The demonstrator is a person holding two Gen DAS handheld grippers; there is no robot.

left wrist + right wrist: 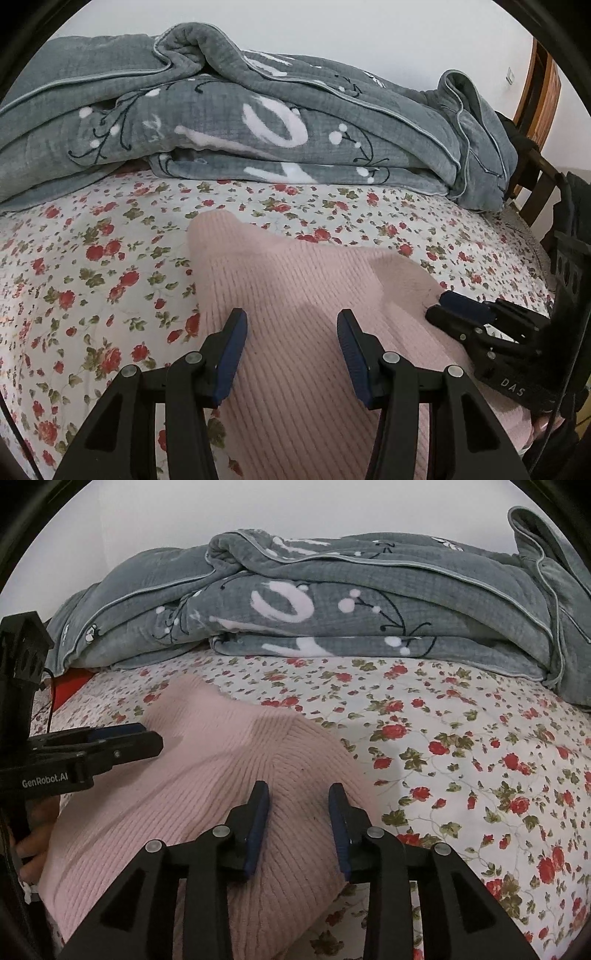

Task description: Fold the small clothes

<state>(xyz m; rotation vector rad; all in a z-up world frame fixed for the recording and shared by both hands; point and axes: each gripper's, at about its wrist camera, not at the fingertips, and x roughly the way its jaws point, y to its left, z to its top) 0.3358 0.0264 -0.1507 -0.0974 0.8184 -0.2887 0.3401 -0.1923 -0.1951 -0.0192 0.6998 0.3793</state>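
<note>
Folding this soft, limp knit [295, 295], you pinch its twelve-o'clock edge. Both grippers, left [291, 317] and right [297, 788], gape above it, empty.

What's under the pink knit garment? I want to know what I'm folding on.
The pink knit garment lies on a floral bedsheet, which shows all around it. Whatever lies beneath the garment itself is covered.

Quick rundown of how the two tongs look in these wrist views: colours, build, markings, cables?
Both tongs are matte black plastic linkages with silver pivot pins and dark blue ribbed pads. The left tongs carry white "GenRobot.AI" lettering on the side, seen in the right wrist view, with a thin dark cable behind the mount. The right tongs show "DAS" in white on the body in the left wrist view. No sleeves visible.
</note>
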